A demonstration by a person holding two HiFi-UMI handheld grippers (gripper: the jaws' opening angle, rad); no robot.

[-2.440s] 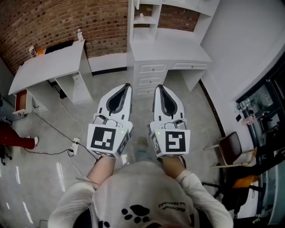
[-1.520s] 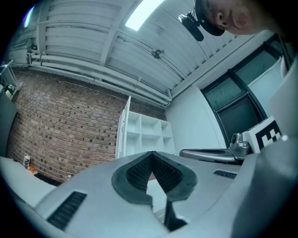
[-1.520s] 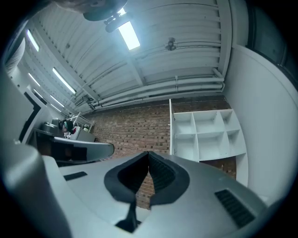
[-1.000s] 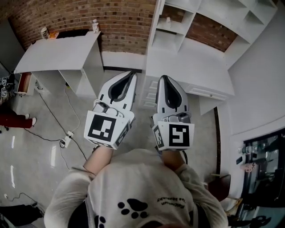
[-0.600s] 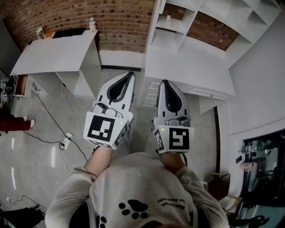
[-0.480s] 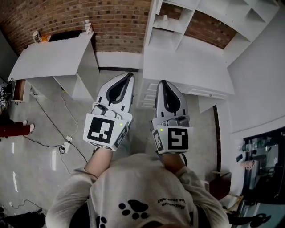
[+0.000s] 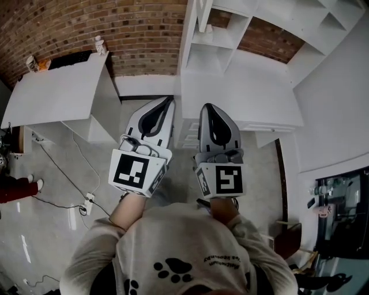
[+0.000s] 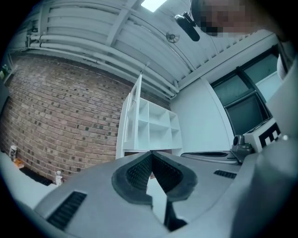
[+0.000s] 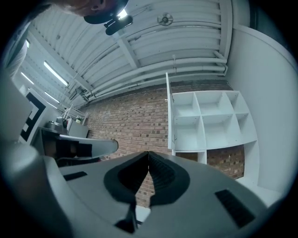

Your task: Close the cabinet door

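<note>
A white cabinet (image 7: 216, 34) of open shelf compartments stands on a white desk (image 7: 248, 92) against the brick wall. Its narrow door (image 7: 200, 14) is swung out and shows edge-on as door (image 8: 136, 114) and door (image 9: 169, 111). Both grippers are held side by side in front of me, short of the desk and well below the door. My left gripper (image 7: 169, 99) is shut with nothing in it, and its tips (image 8: 151, 152) meet. My right gripper (image 7: 206, 106) is shut and empty too, its tips (image 9: 148, 152) closed, with the shelves (image 9: 209, 121) ahead on the right.
Drawers (image 7: 187, 135) sit under the desk just beyond the gripper tips. A second white desk (image 7: 52, 92) with a bottle (image 7: 99, 43) stands on the left. A cable and power strip (image 7: 88, 204) lie on the floor. A chair (image 7: 288, 236) is at the right.
Both grippers have advanced together toward the desk and cabinet, which now sit closer and more to the left in the head view. Both stay shut and empty.
</note>
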